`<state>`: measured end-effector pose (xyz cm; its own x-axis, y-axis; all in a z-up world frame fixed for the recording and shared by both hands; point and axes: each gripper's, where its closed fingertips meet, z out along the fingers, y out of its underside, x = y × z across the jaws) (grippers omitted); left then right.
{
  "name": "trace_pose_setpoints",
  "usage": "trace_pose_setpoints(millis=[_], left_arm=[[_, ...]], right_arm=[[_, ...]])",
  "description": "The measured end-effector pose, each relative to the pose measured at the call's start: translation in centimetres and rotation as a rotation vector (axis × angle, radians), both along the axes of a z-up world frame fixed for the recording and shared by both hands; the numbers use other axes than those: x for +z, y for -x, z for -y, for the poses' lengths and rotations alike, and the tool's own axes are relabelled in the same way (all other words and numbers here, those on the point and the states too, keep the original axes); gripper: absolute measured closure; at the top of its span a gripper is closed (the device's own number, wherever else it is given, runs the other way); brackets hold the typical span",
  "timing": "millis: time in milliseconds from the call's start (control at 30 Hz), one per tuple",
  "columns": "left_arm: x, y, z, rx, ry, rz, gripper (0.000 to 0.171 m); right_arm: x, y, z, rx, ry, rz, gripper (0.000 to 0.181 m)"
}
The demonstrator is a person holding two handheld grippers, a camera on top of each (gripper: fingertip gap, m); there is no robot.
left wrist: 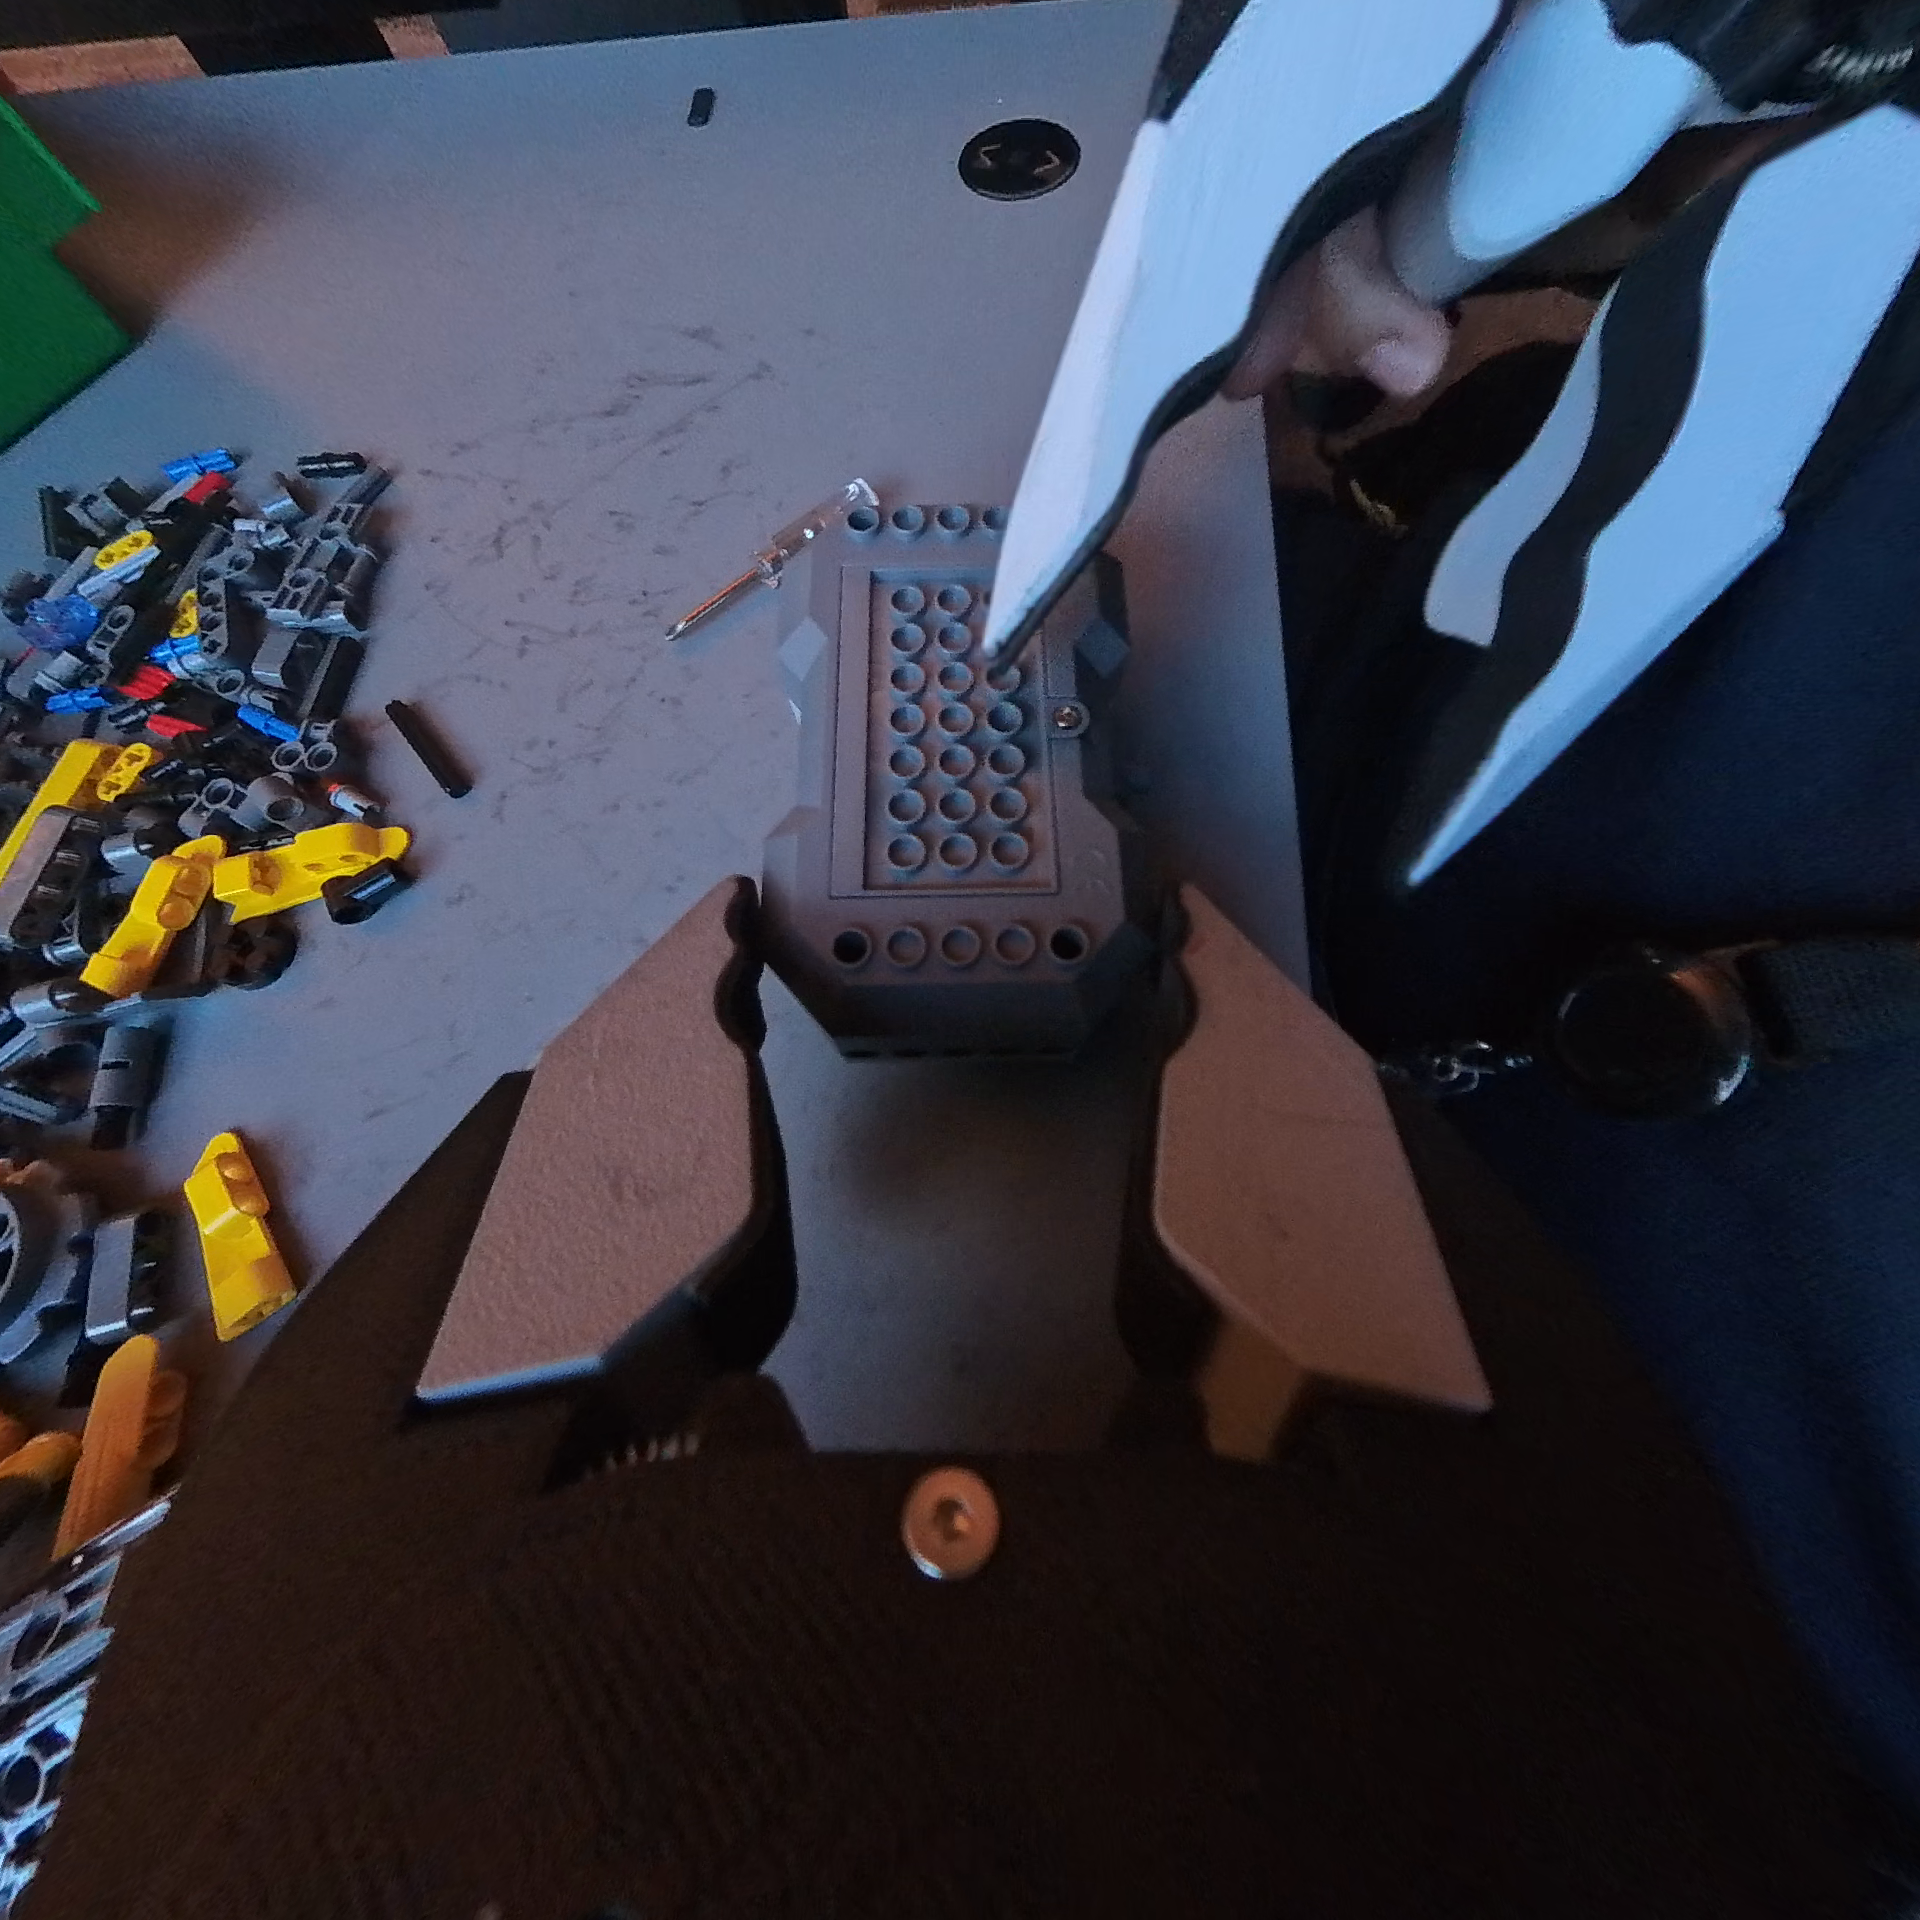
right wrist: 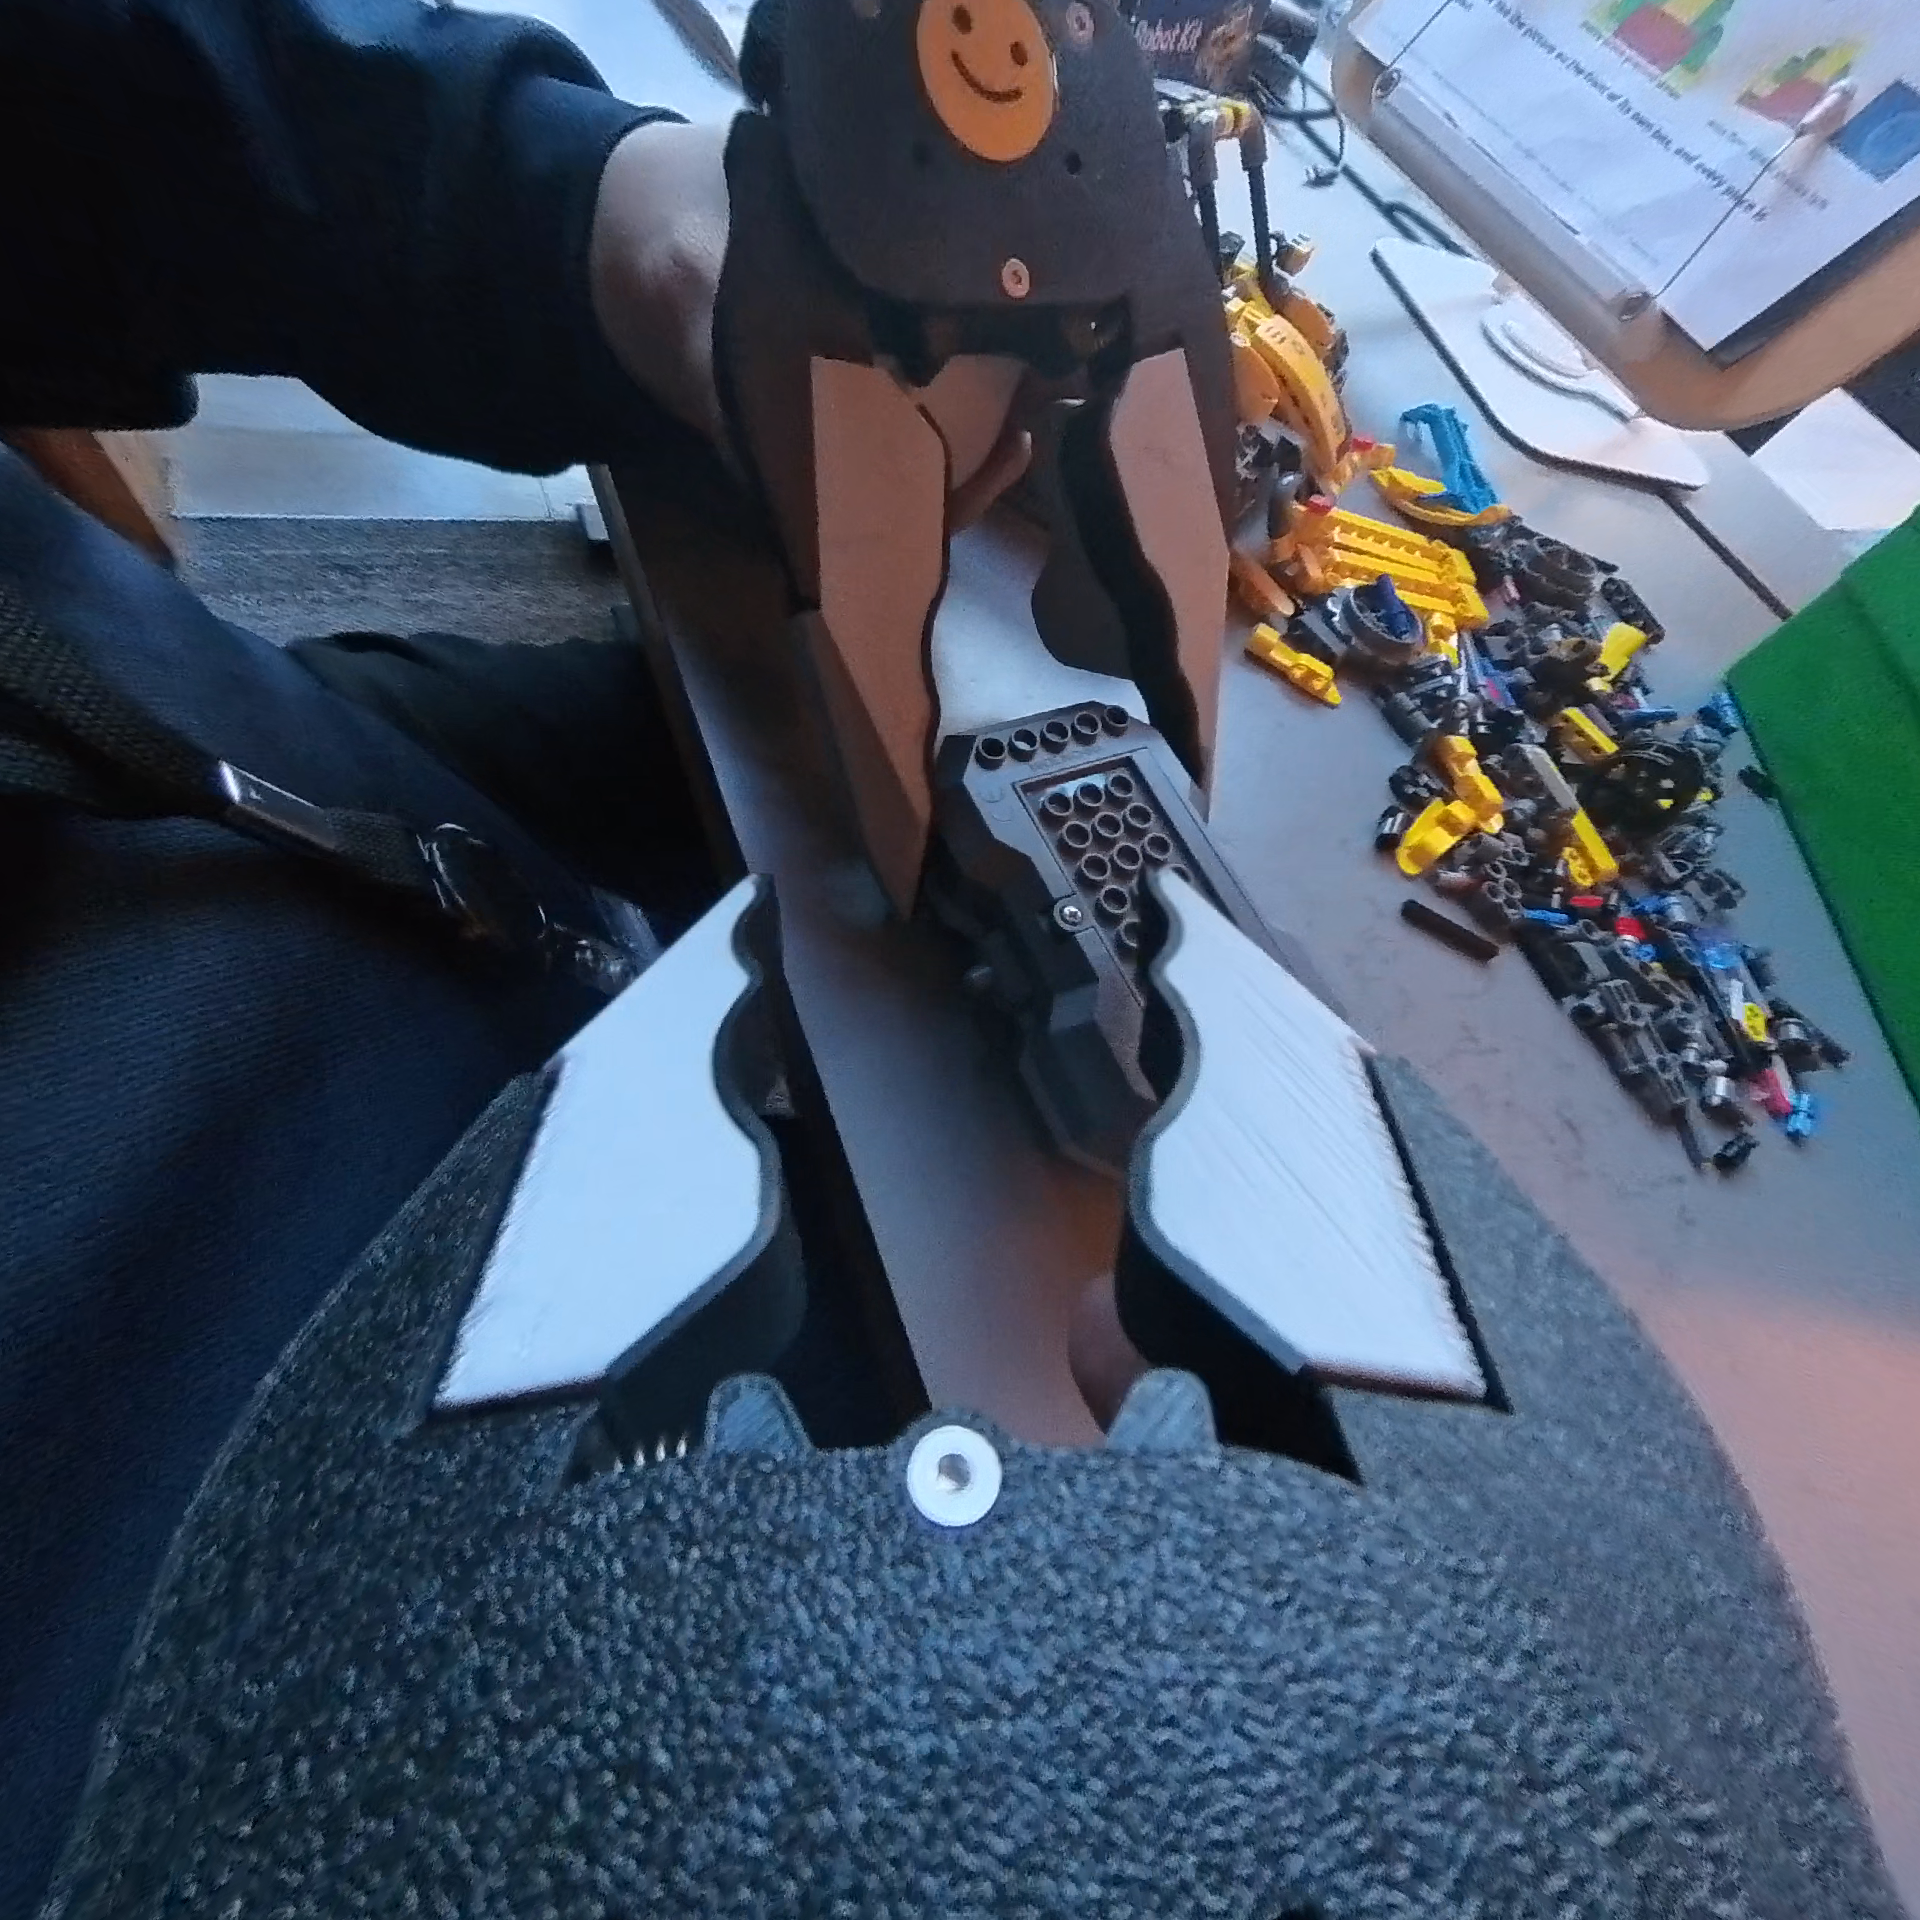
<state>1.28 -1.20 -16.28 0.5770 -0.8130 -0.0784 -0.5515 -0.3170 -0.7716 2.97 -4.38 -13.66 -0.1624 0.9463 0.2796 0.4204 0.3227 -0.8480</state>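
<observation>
Left gripper point(left wrist: 961, 914), tan fingers spread wide, straddles near end of the grey studded block point(left wrist: 951, 779) w/o clamping it. Block lies flat on grey table point(left wrist: 520, 312), close to the edge by the person. Right gripper point(right wrist: 961, 904), white fingers also apart; one fingertip point(left wrist: 1003, 644) rests on the block's studs, the other hangs off the table. Small screwdriver point(left wrist: 769, 561) at block's 10 o'clock, just beside. Loose brick pile point(left wrist: 156, 779) at 9 o'clock, well apart.
</observation>
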Motion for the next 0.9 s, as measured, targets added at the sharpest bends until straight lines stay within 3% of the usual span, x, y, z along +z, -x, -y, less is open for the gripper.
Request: trace_pose_setpoints(millis=[900], left_arm=[[0.0,0.0,0.0,0.000,0.004,0.002,0.099]], right_arm=[[-1.0,-0.3,0.6,0.012,-0.051,0.037,0.120]])
